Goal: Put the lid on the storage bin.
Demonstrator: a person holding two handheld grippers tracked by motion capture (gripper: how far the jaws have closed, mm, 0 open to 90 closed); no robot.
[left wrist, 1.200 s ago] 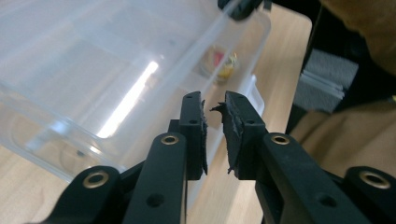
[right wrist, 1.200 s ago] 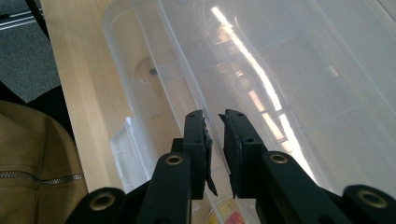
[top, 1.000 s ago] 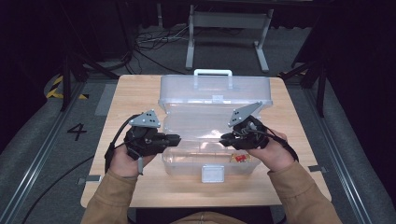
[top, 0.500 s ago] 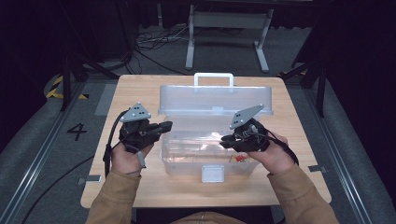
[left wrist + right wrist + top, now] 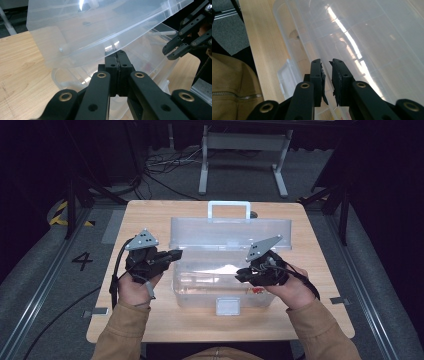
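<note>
A person seated at a wooden table [image 5: 150, 320] worked a clear plastic storage box [image 5: 225, 285] with a two-jaw gripper in each hand, seen from the high view.

At the left, the left gripper [image 5: 175, 254] sat at the box's left end, level with the raised lid [image 5: 230, 232]. In the left gripper view its jaws had just finished closing and stood clenched pad against pad [image 5: 117, 58], with nothing visible between them; their tips were right at the lower edge of the tilted lid [image 5: 95, 32], though whether they touched it could not be told. The other gripper [image 5: 185, 40] showed at the upper right of that view, beyond the box.

In the middle, the box lay lengthwise across the table, its lid standing partly open and leaning back toward the white carrying handle [image 5: 229, 210] at the far side. A white latch [image 5: 227, 306] hung at the near front wall, and something small and red [image 5: 257, 290] lay inside near the right end.

At the right, the right gripper [image 5: 240, 274] rested over the box's near right part. In the right gripper view its jaws stood slightly parted above the clear plastic [image 5: 367, 37], a narrow gap between the pads [image 5: 338, 77]; whether they pinched an edge of the box could not be told. A tan sleeve [image 5: 229, 87] filled the lower left of that view.
</note>
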